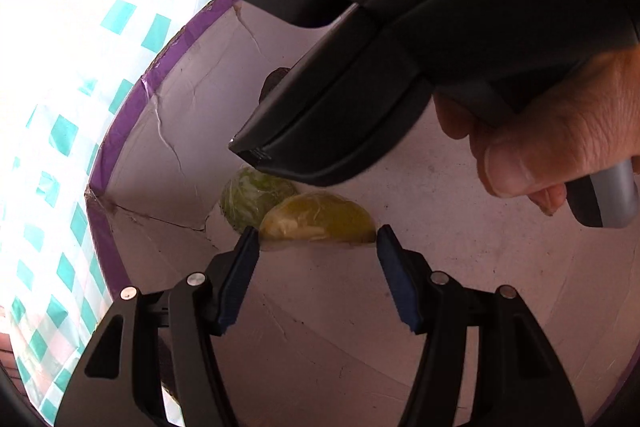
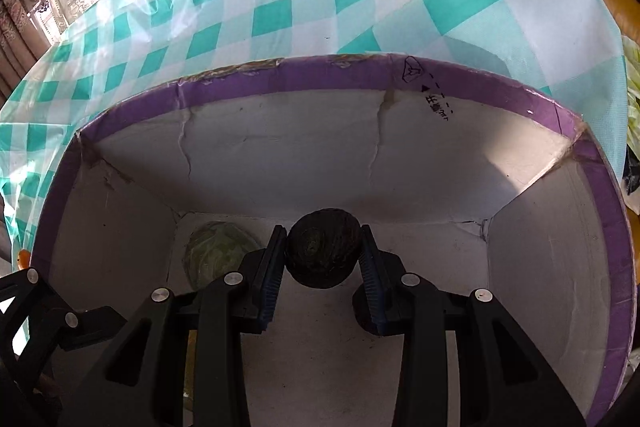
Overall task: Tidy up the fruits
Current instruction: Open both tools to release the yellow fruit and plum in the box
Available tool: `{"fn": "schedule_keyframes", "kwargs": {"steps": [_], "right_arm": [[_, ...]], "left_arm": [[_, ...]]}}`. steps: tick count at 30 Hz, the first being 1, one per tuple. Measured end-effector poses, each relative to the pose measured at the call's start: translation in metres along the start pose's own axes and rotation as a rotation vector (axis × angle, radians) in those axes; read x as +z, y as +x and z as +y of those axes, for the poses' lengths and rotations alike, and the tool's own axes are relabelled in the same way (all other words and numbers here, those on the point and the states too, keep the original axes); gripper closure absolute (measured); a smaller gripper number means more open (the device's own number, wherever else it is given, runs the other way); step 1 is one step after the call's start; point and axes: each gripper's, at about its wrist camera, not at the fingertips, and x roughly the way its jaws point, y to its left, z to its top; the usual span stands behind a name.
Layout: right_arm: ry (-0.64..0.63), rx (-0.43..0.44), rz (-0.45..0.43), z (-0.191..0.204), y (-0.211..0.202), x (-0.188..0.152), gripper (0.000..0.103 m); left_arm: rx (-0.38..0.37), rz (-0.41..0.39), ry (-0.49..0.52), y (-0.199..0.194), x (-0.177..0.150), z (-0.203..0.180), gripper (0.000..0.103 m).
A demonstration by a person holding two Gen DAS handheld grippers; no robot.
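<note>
My box is creased matt cardboard with a glossy purple rim. The tablecloth at upper frame looks like shiny plastic. My dark fruit is rough; the yellow fruit looks film-wrapped and glossy.

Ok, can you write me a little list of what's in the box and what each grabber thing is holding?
Box: white cardboard box with purple rim, on a green checked tablecloth
Left hand-held gripper: closed on a yellow-green wrapped fruit
Right hand-held gripper: closed on a dark round fruit
Already in box: a light green wrapped fruit in the far left corner
Where both grippers are: pointing down into the box
</note>
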Motion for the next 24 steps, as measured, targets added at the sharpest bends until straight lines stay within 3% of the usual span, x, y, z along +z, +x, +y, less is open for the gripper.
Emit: {"fn": "schedule_keyframes", "kwargs": {"steps": [5,14,18,21,22,24], "right_arm": [[0.011,-0.005,0.014,-0.003,0.007,-0.001,0.066],[0.014,-0.018,0.009,-0.004,0.010,-0.003,0.064],[0.019,-0.018,0.000,-0.006,0.008,-0.005,0.052],[0.020,-0.013,-0.006,-0.006,0.006,-0.004,0.046],[0.022,-0.012,-0.009,-0.007,0.004,-0.004,0.042],[0.035,-0.013,-0.018,-0.008,-0.001,-0.002,0.036]], "left_arm": [[0.015,0.031,0.008,0.006,0.002,0.003,0.042],[-0.007,-0.007,-0.020,0.007,0.005,0.013,0.036],[-0.018,-0.034,-0.037,0.002,0.003,0.012,0.034],[-0.006,-0.071,-0.046,-0.005,0.002,0.012,0.022],[0.004,-0.088,-0.059,-0.010,0.002,0.015,0.012],[-0.002,-0.116,-0.076,-0.014,-0.001,0.017,0.009]]}}
